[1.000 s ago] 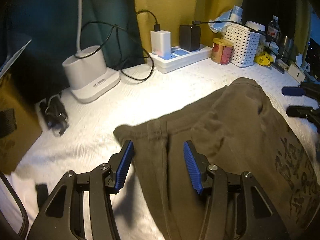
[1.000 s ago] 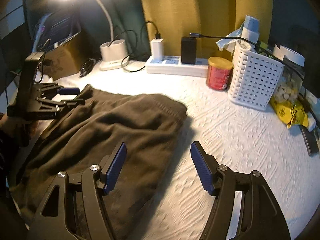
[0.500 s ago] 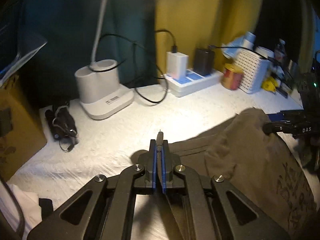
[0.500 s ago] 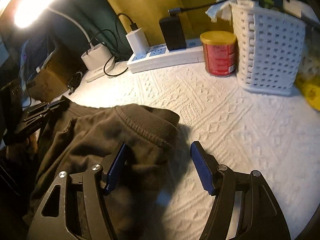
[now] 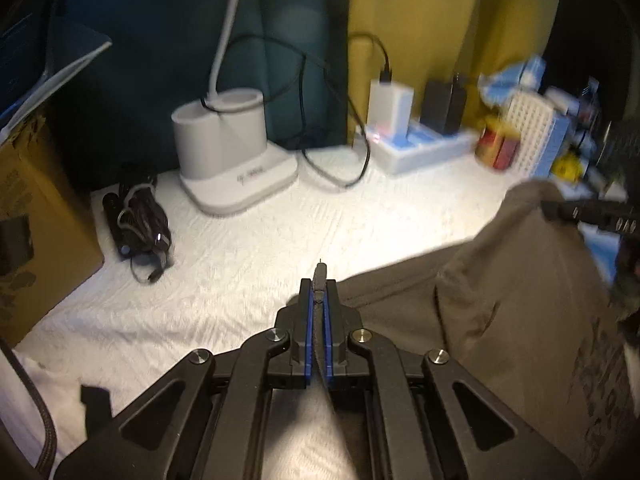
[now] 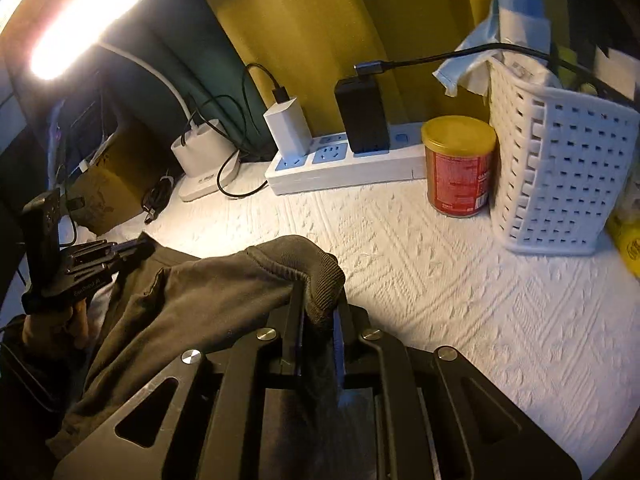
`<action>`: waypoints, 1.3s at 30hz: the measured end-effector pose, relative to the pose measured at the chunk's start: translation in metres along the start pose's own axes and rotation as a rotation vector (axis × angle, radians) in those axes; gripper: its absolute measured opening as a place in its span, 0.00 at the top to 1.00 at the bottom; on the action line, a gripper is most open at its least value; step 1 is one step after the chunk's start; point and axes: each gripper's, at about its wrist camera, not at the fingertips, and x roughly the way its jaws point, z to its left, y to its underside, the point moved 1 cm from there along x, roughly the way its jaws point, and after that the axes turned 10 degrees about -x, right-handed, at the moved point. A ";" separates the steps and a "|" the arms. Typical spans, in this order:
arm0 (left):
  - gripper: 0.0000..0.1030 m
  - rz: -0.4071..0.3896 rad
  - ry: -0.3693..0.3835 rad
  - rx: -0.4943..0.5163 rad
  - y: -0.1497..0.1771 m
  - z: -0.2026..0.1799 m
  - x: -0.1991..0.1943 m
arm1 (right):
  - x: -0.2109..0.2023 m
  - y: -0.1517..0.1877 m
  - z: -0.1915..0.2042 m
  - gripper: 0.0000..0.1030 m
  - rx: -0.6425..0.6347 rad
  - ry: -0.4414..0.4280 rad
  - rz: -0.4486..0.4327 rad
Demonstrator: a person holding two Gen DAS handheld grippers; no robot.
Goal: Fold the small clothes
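Left wrist view: the left tool (image 5: 319, 312) is clamped tight on one edge of a dark olive garment (image 5: 500, 300), which spreads rightward over the white textured table (image 5: 248, 248), likely so that corner can be lifted for a fold.

Right wrist view: the right tool (image 6: 318, 320) is closing on the garment's bunched ribbed hem (image 6: 316, 268), fabric already between its jaws. The cloth's long axis stretches across to the other tool, both ends pinched

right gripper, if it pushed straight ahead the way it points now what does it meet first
Beyond the garment pinched as its jaws close, the right gripper would probably meet the bare white textured cover first; the power strip lies farther along, though depth is hard to judge.
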 end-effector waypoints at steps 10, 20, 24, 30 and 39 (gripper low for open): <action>0.24 -0.101 0.050 -0.041 0.008 -0.019 -0.054 | -0.002 0.005 0.002 0.71 -0.039 0.082 -0.004; 0.64 0.018 0.044 0.169 0.032 -0.062 -0.024 | -0.012 0.014 -0.002 0.57 -0.013 0.079 -0.014; 0.87 0.018 0.030 0.119 0.033 -0.042 -0.026 | -0.009 0.014 -0.003 0.56 -0.002 0.070 -0.007; 0.97 -0.008 0.042 0.078 0.031 -0.024 -0.032 | -0.004 0.016 -0.009 0.57 0.054 -0.038 -0.004; 0.99 -0.060 0.071 0.006 0.023 -0.011 -0.042 | 0.000 -0.004 0.002 0.88 -0.021 -0.002 -0.027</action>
